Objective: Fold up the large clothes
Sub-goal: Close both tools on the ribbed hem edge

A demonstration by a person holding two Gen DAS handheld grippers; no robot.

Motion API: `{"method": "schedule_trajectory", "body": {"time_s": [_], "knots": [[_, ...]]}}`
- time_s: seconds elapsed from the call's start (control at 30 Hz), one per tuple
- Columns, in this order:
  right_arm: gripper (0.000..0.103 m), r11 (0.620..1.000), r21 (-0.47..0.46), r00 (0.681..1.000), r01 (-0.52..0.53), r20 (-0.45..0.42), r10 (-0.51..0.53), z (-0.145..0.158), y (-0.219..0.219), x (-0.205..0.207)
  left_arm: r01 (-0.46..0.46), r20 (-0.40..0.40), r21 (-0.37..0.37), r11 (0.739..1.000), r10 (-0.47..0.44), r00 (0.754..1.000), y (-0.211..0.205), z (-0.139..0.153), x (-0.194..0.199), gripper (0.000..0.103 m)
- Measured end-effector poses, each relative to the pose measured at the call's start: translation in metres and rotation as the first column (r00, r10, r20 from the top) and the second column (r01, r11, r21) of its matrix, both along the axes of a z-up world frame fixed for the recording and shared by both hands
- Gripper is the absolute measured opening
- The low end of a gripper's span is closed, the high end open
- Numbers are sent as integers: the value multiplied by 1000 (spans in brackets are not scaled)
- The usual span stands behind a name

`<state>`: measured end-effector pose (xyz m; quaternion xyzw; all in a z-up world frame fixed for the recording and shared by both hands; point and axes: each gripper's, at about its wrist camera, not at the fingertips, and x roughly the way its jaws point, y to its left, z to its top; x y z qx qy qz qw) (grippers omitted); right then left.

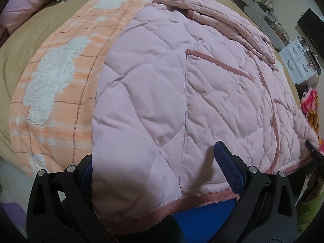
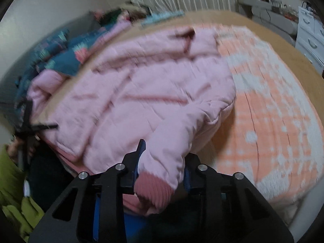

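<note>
A pink quilted jacket [image 1: 182, 85] lies spread on the bed, with a darker pink ribbed hem and trim. My left gripper [image 1: 154, 162] stands wide open around the jacket's near hem corner; the fabric lies over the left finger and the right finger [image 1: 228, 168] rests on top. In the right wrist view the jacket [image 2: 141, 93] shows blurred. My right gripper [image 2: 162, 162] is shut on the jacket's sleeve [image 2: 166, 162] just above its ribbed cuff [image 2: 154, 190], lifted over the jacket.
An orange checked blanket [image 1: 60, 77] with white fluffy patches covers the tan bed [image 1: 18, 60]. Blue patterned bedding [image 2: 60, 54] is piled at the head. A white drawer unit [image 1: 299, 60] and grey desk [image 1: 261, 14] stand beyond the bed.
</note>
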<state>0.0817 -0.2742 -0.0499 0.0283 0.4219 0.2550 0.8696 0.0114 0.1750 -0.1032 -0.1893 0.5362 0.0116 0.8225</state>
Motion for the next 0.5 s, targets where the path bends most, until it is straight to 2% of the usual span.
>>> {"method": "schedule_trajectory", "body": {"time_s": [0.13,0.2,0.27,0.37,0.43,0.47,0.5], "knots": [[24,997,79,997,25,77,-31,23,-3,5,26,14,16,1000,-26,1000,-9,2,-5,94],[23,993,112,994,40,98,-51,30,-6,8,72,27,55,996,-73,997,-19,5,-9,92],[22,989,142,990,53,122,-70,35,-10,12,86,29,95,992,-89,996,-24,6,-10,80],[22,981,184,986,67,140,-93,39,-14,13,84,33,132,988,-89,995,-26,7,-10,56],[22,977,199,983,77,146,-107,41,-18,12,73,42,162,984,-81,996,-26,9,-10,26],[22,975,204,982,83,150,-115,41,-18,12,65,46,172,983,-74,996,-25,10,-10,20],[22,974,211,981,86,152,-119,42,-19,12,60,52,170,984,-70,996,-24,11,-10,18]]}}
